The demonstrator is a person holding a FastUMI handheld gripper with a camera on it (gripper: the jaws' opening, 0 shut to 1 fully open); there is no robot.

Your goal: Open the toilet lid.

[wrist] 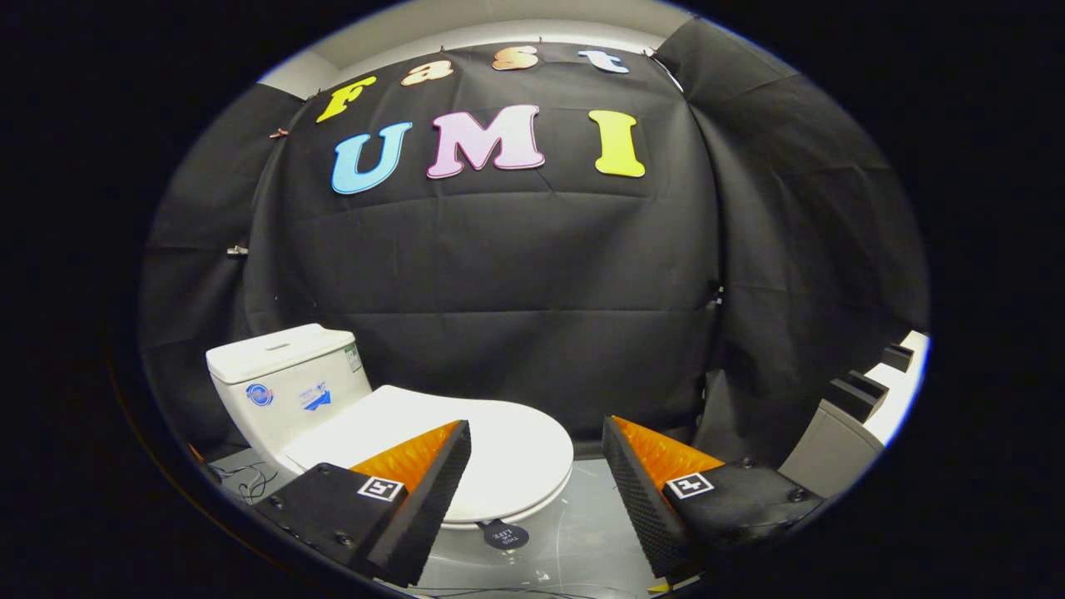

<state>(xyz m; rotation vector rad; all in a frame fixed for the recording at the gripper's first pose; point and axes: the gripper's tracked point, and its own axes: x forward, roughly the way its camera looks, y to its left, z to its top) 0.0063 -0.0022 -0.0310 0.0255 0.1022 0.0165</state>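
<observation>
Tool [537, 482]: my fingers stand wide apart, gripping nothing | Lid [499, 449]: flat down on the toilet, just ahead of my fingers, its front edge between them; tank [287, 383] behind it | Progress: nothing done, lid shut | Remaining: reach the lid's front edge, lift it toward the tank.

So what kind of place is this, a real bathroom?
More likely a staged booth than a bathroom: a white toilet, lid down, stands before black cloth walls, with loose wires on the floor. The gripper hovers with fingers open near the lid's front.
</observation>
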